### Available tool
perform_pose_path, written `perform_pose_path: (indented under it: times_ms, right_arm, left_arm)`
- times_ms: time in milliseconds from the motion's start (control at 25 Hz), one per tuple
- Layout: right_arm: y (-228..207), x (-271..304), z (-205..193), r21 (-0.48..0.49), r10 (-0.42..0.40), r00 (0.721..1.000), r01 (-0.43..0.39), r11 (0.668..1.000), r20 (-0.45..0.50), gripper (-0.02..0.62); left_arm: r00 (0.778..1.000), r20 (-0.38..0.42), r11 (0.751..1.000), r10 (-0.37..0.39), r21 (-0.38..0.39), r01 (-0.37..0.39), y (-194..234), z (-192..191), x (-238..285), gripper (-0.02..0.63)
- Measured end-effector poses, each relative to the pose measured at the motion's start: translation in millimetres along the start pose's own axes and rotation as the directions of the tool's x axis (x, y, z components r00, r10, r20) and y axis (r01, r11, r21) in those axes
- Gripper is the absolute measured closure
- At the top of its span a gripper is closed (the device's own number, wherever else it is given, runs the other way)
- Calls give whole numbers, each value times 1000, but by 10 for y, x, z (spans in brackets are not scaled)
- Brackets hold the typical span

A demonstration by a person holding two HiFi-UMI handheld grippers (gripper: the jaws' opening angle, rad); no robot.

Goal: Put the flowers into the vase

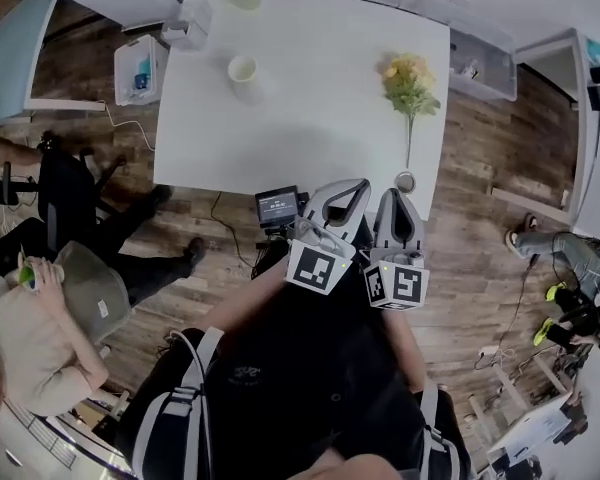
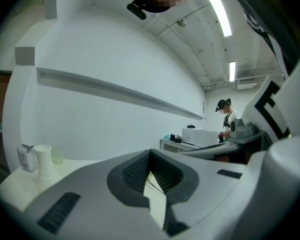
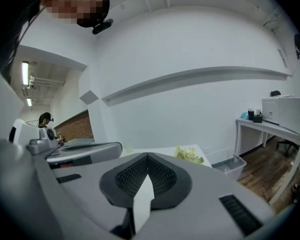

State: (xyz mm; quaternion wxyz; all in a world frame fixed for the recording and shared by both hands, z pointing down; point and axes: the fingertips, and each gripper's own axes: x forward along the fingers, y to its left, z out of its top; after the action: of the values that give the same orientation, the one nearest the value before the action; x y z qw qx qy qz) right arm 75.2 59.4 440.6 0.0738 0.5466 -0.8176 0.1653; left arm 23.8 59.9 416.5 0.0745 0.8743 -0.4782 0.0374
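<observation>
the flowers (image 1: 410, 80) lay flat on the white table (image 1: 320, 128) close to its right edge. they had soft yellow blooms and green leaves, with one long thin stem running back toward the near right corner. a small round thing (image 1: 405, 181) sat right at that corner, just past the stem's end, and i couldn't tell what it was. the vase (image 1: 245, 76) was a plain white, smooth, narrow-necked piece standing upright toward the far left of the table, well apart from the flowers.

both hands hung just off the near edge by that right corner, side by side. the left gripper (image 1: 346, 190) was angled a bit toward the right gripper (image 1: 396, 201). both pointed out over the table, roughly level with a slight dip. each was grey moulded plastic with dark ribbed pads and a black-and-white marker cube at the back.

each gripper's own view showed its jaws pressed together at the tips with nothing between them, so both were closed and empty.

the right gripper view caught the flowers low over its jaws, plus a clear plastic bin (image 3: 233, 163) on the wood floor. the left gripper view missed the flowers but showed the vase beside a pale green cup (image 2: 57, 155). only the head view showed the stem.
</observation>
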Motion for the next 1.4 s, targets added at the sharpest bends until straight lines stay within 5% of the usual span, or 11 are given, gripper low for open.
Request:
perform_pose_path:
  times_ms: [520, 800, 1080, 1240, 1400]
  right_arm:
    - [-758, 450, 165, 22, 113, 993, -114, 993, 17, 580]
    - [-1239, 498, 147, 79, 145, 989, -144, 986, -1, 580]
    - [-1605, 636, 80, 102, 97, 995, -95, 990, -11, 580]
    - [-1740, 625, 74, 120, 55, 998, -52, 991, -17, 580]
    - [-1853, 608, 30, 133, 28, 999, -23, 991, -33, 580]
  left_arm:
    - [996, -32, 995, 78, 57, -76, -156, 8, 986, 586]
    - [971, -191, 990, 141, 31, -138, -223, -165, 1346, 586]
    - [951, -254, 985, 175, 38, -171, -30, -452, 1876, 586]
    - [928, -340, 983, 151, -45, -176, -11, -705, 2163, 586]
    - [890, -437, 954, 128, -191, -231, 45, -954, 2382, 584]
